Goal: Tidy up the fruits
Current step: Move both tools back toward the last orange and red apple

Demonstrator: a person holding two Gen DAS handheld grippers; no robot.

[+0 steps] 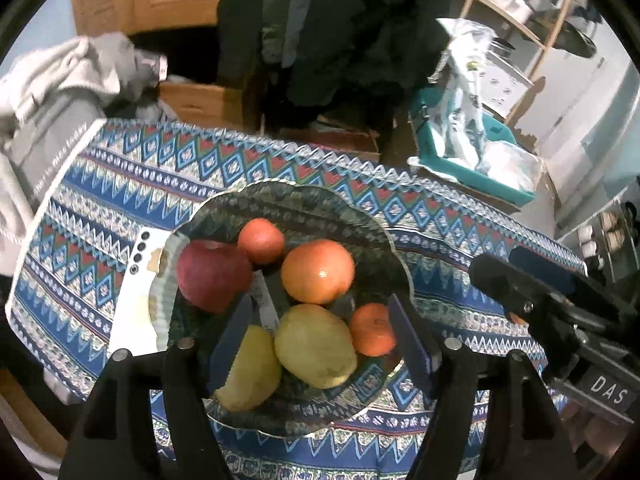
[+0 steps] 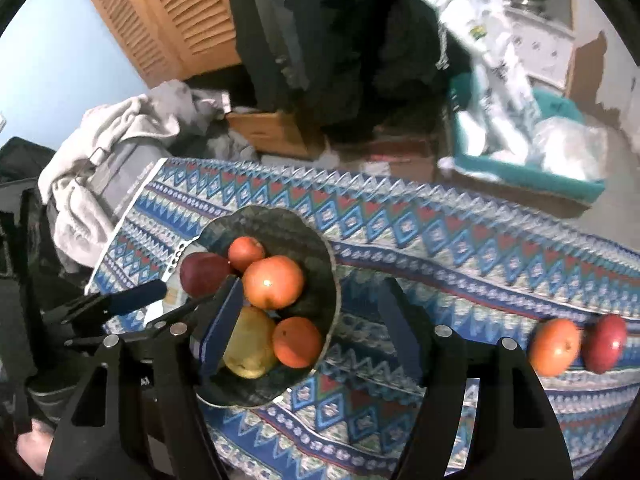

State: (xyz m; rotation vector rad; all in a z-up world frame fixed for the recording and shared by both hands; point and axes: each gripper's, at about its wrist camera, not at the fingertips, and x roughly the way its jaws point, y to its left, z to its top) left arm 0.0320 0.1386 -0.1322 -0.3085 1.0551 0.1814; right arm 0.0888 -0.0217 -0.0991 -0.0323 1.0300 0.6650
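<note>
Left gripper (image 1: pixel 320 332): jaws partly apart, nothing between the pads, hung over the near half of the bowl (image 1: pixel 372 216). Right gripper (image 2: pixel 310 320): likewise partly apart and empty, left finger over the bowl's near rim, right finger over bare cloth (image 2: pixel 440 240). Nearest in the bowl: two pears (image 1: pixel 316 346), yellow-green, side by side, long axes running near to far and leaning left; a small orange (image 1: pixel 374 328) at their right, against the rim. Mid bowl: large orange (image 1: pixel 318 272), round, no axis to favour. Far side: red apple (image 1: pixel 212 276) at left, a small reddish fruit (image 1: pixel 260 240) beyond. Outside the bowl, on the cloth well to the right: loose orange (image 2: pixel 554 346) touching a loose apple (image 2: pixel 604 344), seen only in the right view. Judged: loose pair is next to be gathered, lying right of the right gripper and well apart from the left one, so right hand nearer; approach sideways to the right, orange reached first.
</note>
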